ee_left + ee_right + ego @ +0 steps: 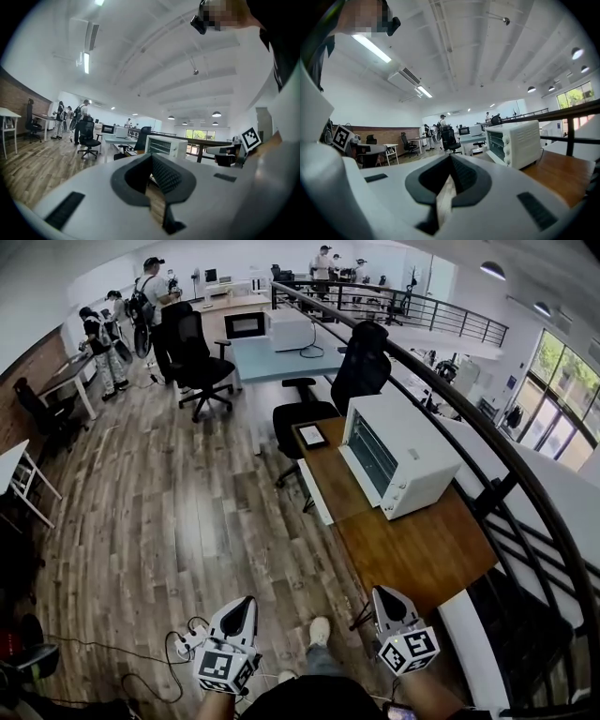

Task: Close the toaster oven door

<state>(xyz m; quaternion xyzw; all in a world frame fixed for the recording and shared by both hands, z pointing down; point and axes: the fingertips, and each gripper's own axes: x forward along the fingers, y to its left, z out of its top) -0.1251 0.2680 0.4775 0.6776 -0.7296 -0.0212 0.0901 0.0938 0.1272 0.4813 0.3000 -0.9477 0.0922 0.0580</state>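
Note:
The white toaster oven stands on a wooden table, its glass front facing left; the door looks upright against the front. It also shows small in the left gripper view, toaster oven, and at the right in the right gripper view, toaster oven. My left gripper and right gripper are held low by the person's body, well short of the table. The left gripper's jaws meet with nothing between them. The right gripper's jaws also meet, holding nothing.
A tablet lies on the table's far end. Black office chairs stand beyond it. A curved railing runs along the right. Cables and a power strip lie on the wood floor by a foot. People stand at the back left.

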